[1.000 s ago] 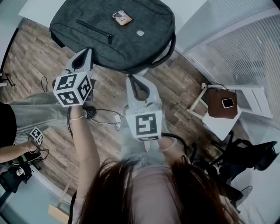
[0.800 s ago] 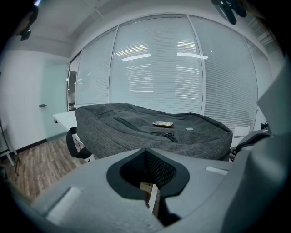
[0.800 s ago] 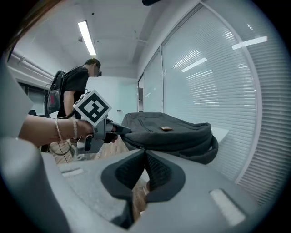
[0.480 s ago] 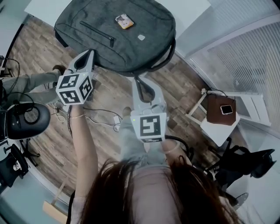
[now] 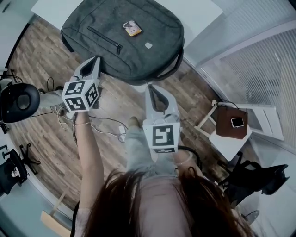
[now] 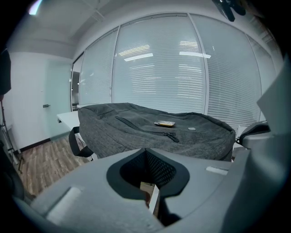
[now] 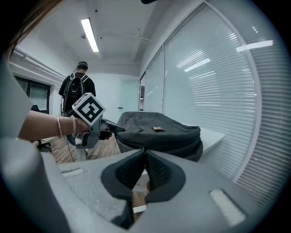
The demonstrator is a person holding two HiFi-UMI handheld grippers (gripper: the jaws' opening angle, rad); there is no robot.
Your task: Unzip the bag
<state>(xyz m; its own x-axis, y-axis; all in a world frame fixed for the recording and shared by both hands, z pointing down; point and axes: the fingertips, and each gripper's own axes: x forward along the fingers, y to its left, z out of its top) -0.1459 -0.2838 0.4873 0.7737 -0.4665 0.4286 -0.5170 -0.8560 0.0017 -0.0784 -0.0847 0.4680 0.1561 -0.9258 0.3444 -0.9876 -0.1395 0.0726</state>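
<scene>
Item 1: grey bag (image 5: 125,46), flat on white table (image 5: 199,14). Soft, slumping fabric, probably light. My left gripper (image 5: 95,60) and right gripper (image 5: 150,87): jaws pressed together at its near edge. Best hold: zipper pull, fabric braced.

A dark grey fabric bag (image 5: 125,51), a backpack, lies flat and front side up on a white table (image 5: 199,14). A slanted front pocket zip (image 5: 104,39) is closed, its pull at the lower end. Beside it sit a small yellowish tag (image 5: 131,28) and a pale label (image 5: 148,45). A black carry handle (image 5: 175,62) curves along the bag's right edge.
</scene>
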